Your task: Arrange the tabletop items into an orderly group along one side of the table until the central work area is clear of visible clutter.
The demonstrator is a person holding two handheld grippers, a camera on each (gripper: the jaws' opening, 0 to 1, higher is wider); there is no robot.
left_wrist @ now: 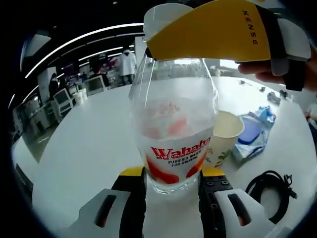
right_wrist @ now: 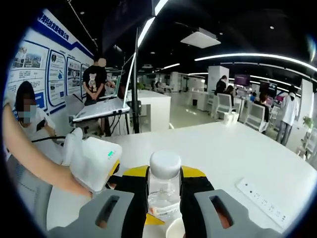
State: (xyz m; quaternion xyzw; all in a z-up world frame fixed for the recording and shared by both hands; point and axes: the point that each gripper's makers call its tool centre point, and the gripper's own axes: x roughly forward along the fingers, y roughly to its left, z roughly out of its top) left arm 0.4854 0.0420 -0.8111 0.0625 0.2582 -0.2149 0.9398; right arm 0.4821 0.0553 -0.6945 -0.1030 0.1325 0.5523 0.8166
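White round tabletop, set in an open office hall with ceiling strip lights; desks and people stand in the background.

Item 1. Left gripper, at 6 o'clock in the left gripper view. Jaws closed on the base of the water bottle, one on each side of the red label. Bottle upright, clear plastic, standing near the middle of the table.

Item 2. Paper cup, at 3 o'clock of the bottle, just beside or touching it; I cannot tell which.

Item 3. Blue plastic packet, further toward 3 o'clock, lying flat.

Item 4. Black cable, coiled at 4 o'clock near the table edge.

Item 5. Right gripper, at 6 o'clock in the right gripper view and at 12 o'clock in the left gripper view. Jaws closed on the bottle's neck below the white cap.

Item 6. White power strip, at 4 o'clock in the right gripper view.

Risks, as judged: two grips on one thin bottle may twist or crush it if the hands move unevenly. Sliding the bottle toward 3 o'clock may topple the cup. The cable may snag anything dragged past it.
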